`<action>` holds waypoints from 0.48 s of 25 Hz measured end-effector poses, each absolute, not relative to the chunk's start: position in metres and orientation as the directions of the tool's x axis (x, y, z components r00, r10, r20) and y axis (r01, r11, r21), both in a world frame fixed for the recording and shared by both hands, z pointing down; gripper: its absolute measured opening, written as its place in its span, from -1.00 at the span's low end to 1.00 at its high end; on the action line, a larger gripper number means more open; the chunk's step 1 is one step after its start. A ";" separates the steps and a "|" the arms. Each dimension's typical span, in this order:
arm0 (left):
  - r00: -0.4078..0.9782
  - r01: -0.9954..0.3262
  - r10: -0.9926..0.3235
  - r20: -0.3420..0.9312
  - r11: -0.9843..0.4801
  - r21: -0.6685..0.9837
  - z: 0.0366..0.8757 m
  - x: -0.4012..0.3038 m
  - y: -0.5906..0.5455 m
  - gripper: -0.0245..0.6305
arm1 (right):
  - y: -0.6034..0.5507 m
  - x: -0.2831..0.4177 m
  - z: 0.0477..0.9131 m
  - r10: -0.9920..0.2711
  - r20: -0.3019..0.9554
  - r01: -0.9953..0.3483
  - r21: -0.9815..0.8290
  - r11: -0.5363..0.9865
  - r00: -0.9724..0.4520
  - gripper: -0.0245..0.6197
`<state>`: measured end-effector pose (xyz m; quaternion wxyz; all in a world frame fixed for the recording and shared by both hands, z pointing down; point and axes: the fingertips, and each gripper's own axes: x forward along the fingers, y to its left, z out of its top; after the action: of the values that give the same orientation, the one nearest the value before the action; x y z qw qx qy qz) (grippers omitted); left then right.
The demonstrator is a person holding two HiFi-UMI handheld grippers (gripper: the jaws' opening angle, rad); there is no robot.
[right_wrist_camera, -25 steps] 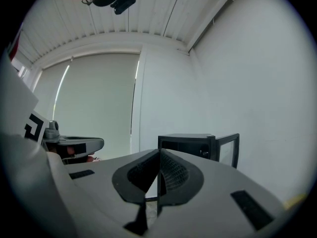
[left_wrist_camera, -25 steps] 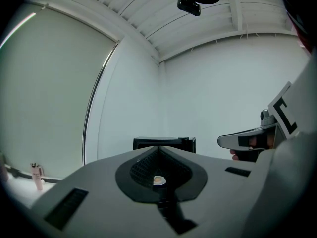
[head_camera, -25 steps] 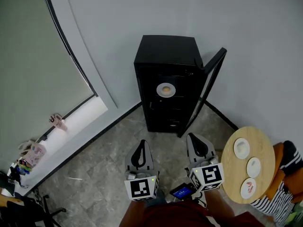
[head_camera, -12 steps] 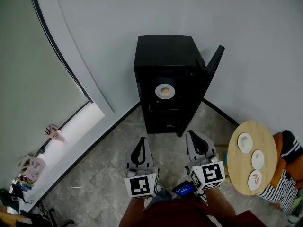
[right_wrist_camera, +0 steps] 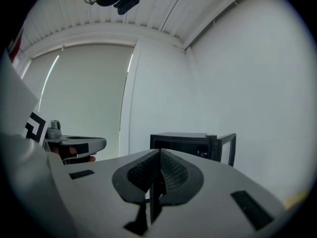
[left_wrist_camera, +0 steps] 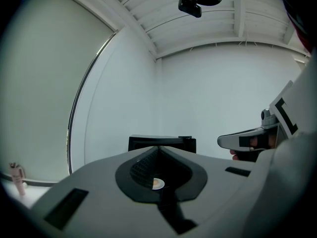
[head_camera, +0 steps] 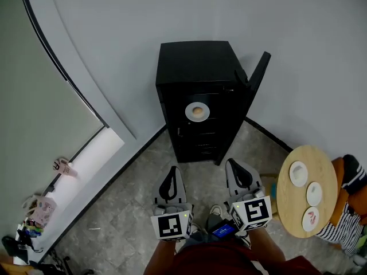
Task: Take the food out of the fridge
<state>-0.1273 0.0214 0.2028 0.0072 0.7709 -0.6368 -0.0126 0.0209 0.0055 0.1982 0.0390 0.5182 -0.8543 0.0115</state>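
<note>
A black fridge (head_camera: pixel 198 90) stands against the wall, its door (head_camera: pixel 257 76) swung open to the right. On an upper shelf inside sits a white plate with a brownish piece of food (head_camera: pixel 197 111). Both grippers are held level, side by side, well short of the fridge. My left gripper (head_camera: pixel 171 172) is shut and empty; in the left gripper view (left_wrist_camera: pixel 158 150) the plate (left_wrist_camera: pixel 157 183) shows through a slit below the tips. My right gripper (head_camera: pixel 235 166) is shut and empty too, and the right gripper view (right_wrist_camera: pixel 159 152) shows the fridge (right_wrist_camera: pixel 183 140) ahead.
A round wooden table (head_camera: pixel 295 202) stands at the right with three small plates on it. A person in a striped sleeve (head_camera: pixel 338 236) sits beyond it. A window sill (head_camera: pixel 86 165) with small items runs along the left. The floor is grey stone.
The whole view has shifted: the fridge sits a little more to the left, and the sill items have slid down and left. Both grippers have kept their pose and stayed shut.
</note>
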 end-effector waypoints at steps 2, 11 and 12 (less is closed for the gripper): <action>0.182 -0.983 -0.983 -0.008 -0.182 0.031 0.204 -0.123 0.011 -0.88 | -0.004 0.026 0.199 -0.882 0.074 -0.883 0.026 0.468 -0.465 -0.86; 0.170 -0.986 -0.986 0.002 -0.170 0.000 0.202 -0.086 -0.038 -0.88 | -0.054 0.062 0.204 -0.880 0.072 -0.882 0.008 0.471 -0.469 -0.86; 0.172 -0.985 -0.985 0.005 -0.172 -0.002 0.203 -0.082 -0.043 -0.88 | -0.059 0.067 0.204 -0.881 0.072 -0.883 0.001 0.469 -0.467 -0.86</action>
<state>-0.0817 -0.0430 0.2030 0.0011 0.7653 -0.6436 0.0025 0.0669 -0.0589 0.2042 0.0312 0.5151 -0.8564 0.0183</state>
